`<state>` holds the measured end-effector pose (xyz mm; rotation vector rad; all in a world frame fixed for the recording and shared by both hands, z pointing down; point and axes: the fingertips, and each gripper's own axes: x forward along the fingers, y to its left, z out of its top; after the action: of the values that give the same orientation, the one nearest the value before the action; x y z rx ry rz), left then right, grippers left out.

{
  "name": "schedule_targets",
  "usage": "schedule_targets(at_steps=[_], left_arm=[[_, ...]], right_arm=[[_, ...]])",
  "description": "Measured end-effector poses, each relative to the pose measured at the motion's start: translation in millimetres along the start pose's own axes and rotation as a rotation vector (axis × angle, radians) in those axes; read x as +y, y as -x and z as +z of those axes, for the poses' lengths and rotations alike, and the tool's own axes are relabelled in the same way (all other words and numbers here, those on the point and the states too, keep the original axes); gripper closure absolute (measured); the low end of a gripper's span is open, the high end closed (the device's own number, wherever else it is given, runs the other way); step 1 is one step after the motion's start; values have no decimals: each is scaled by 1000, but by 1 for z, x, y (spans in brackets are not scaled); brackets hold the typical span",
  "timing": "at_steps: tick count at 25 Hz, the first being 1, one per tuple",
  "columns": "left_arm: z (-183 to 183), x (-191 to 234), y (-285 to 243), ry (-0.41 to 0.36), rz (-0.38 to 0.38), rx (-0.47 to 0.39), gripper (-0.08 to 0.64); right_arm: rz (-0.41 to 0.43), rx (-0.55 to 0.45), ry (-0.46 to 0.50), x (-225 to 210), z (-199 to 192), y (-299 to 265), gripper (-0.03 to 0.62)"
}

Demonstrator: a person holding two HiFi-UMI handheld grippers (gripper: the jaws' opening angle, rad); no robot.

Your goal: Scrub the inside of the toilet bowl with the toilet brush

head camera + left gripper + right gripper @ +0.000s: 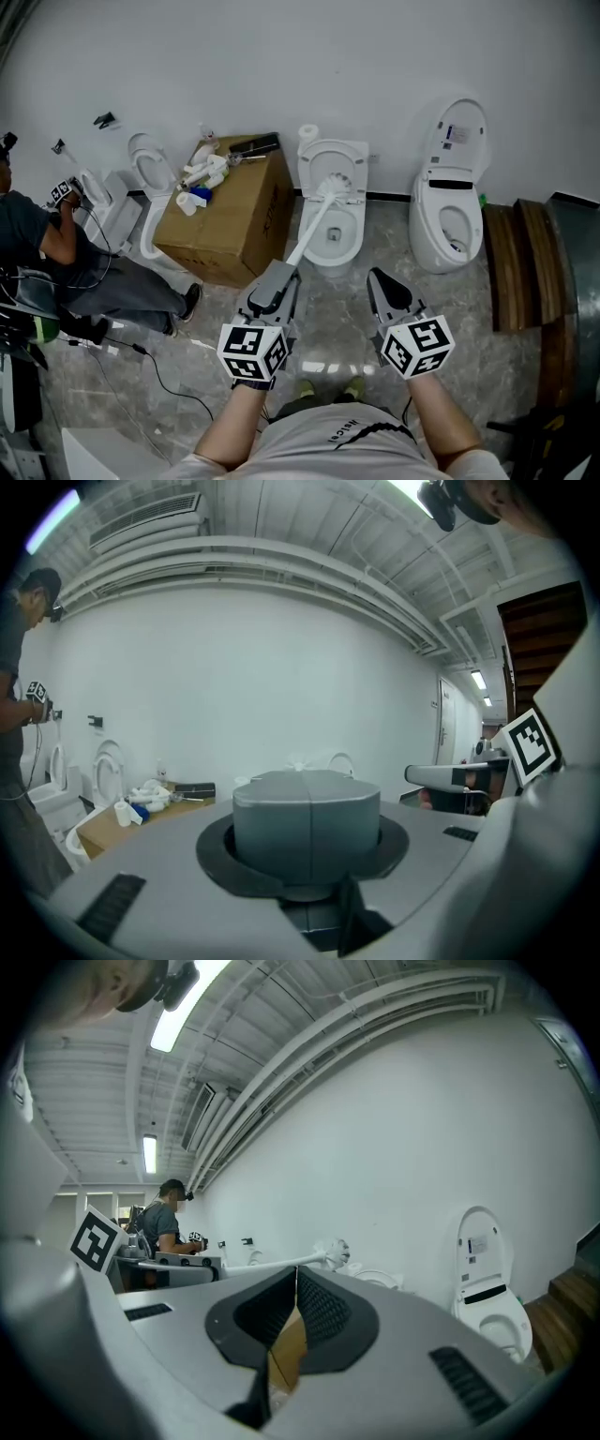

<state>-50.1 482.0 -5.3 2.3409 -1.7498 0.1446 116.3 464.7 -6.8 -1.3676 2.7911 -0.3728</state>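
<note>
Head view: toilet brush (310, 223) crosses toilet bowl (358, 246) rim.

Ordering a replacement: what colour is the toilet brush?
White, handle and head alike; the toilet brush shows best in the head view.

My right gripper (296, 1281) has its dark ribbed jaws pressed together, with nothing between them. Beyond the tips, a white long-handled toilet brush (335, 1252) lies level. To the right, against the wall, stands a white ceramic toilet (492, 1316) with a raised lid.
</note>
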Motion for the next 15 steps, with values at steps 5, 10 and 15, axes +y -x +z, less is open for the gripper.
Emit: schedule_targets(at_steps=[5, 10, 15], left_arm=[[-3, -4, -7, 12, 25, 17, 407], [-12, -3, -14, 27, 22, 45, 407], [-23, 8, -35, 37, 3, 71, 407]], right_arm=[[7, -10, -19, -17, 4, 4, 575], [12, -18, -33, -25, 8, 1, 575], [-8, -15, -41, -37, 6, -16, 575]])
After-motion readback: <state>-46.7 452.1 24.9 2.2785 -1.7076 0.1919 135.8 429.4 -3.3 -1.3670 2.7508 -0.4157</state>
